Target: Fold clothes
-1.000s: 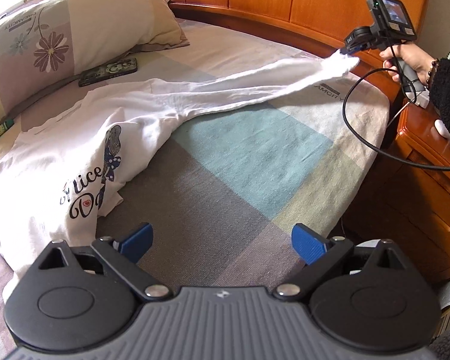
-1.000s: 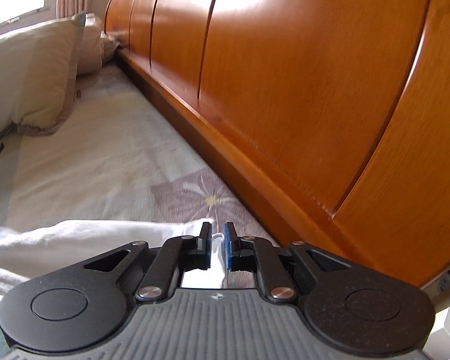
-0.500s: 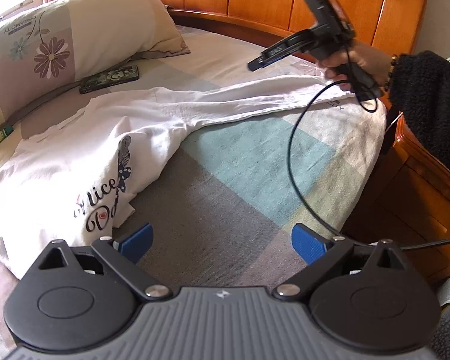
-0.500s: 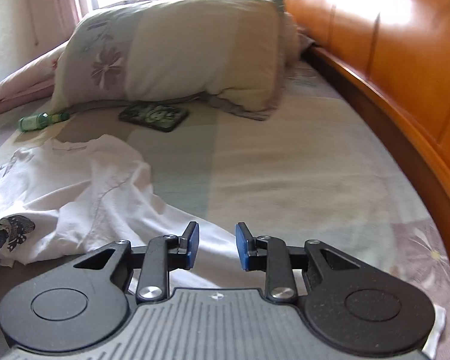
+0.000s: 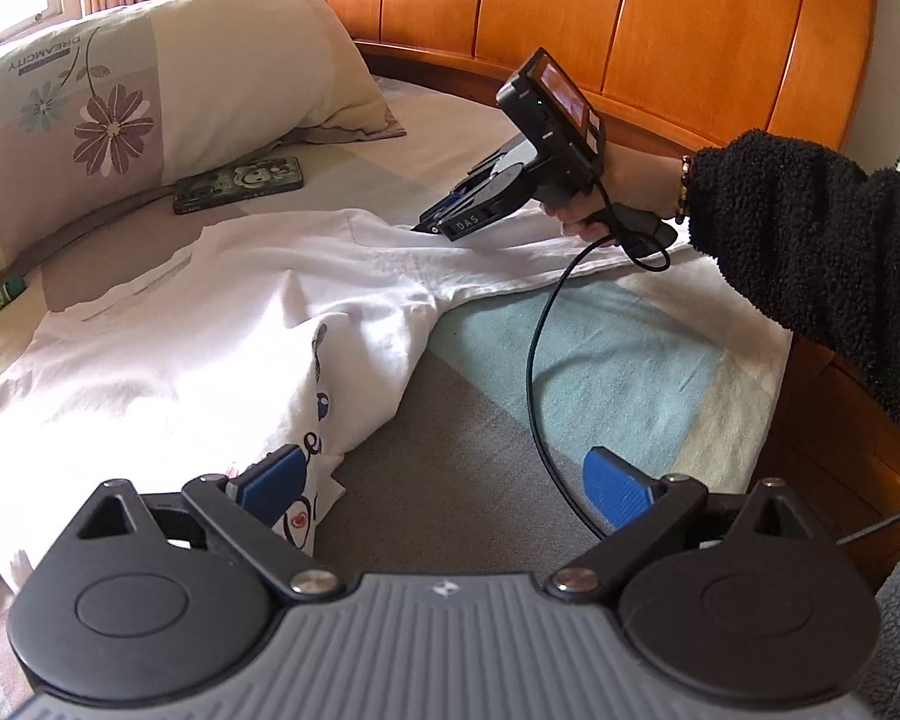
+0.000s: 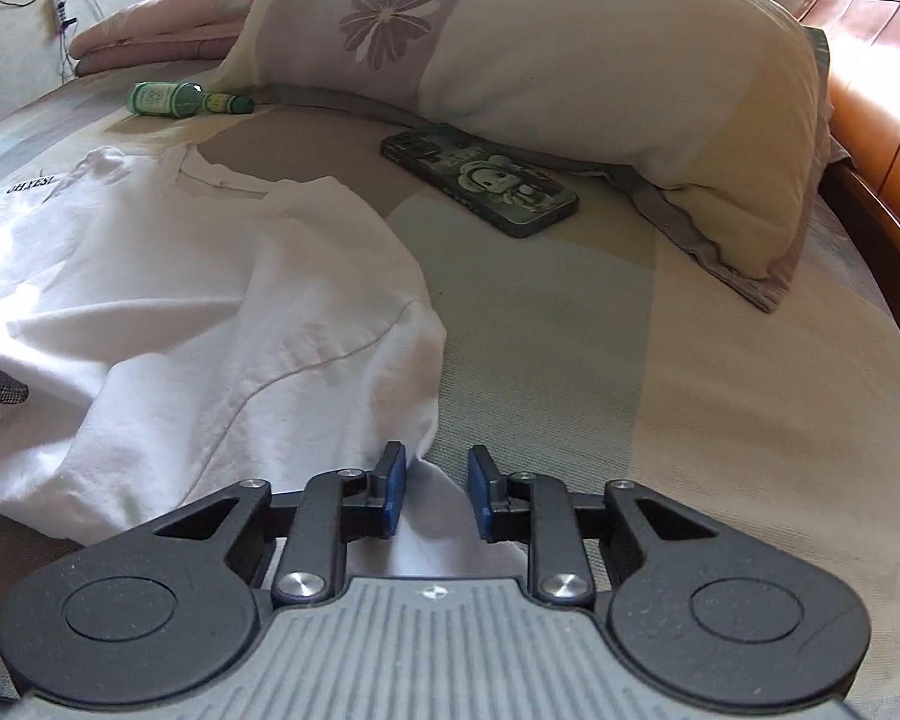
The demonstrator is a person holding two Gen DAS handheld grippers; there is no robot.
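A white long-sleeved shirt [image 5: 168, 354] with a dark print lies spread on the bed, one sleeve [image 5: 510, 258] stretched toward the right edge. My left gripper [image 5: 444, 480] hovers wide open above the shirt's lower hem and the bare sheet. In the left wrist view a hand holds my right gripper [image 5: 435, 219] low over the sleeve near the shoulder. The right wrist view shows that gripper [image 6: 432, 489] open, its blue pads [image 6: 393, 489] straddling a bit of white sleeve cloth [image 6: 432, 531]. The shirt's shoulder [image 6: 258, 324] and neckline lie ahead of it.
A large flowered pillow [image 5: 126, 102] leans at the head of the bed. A phone in a cartoon case [image 6: 480, 180] and a small green bottle [image 6: 180, 99] lie near it. The wooden headboard [image 5: 630, 18] runs behind; a bedside cabinet [image 5: 852, 432] stands right. A black cable [image 5: 534, 384] hangs across the sheet.
The right gripper let go of the sleeve cuff, opened, and swung left from the headboard to the shoulder end of the sleeve. The sleeve now lies flat. My left gripper edged toward the hem.
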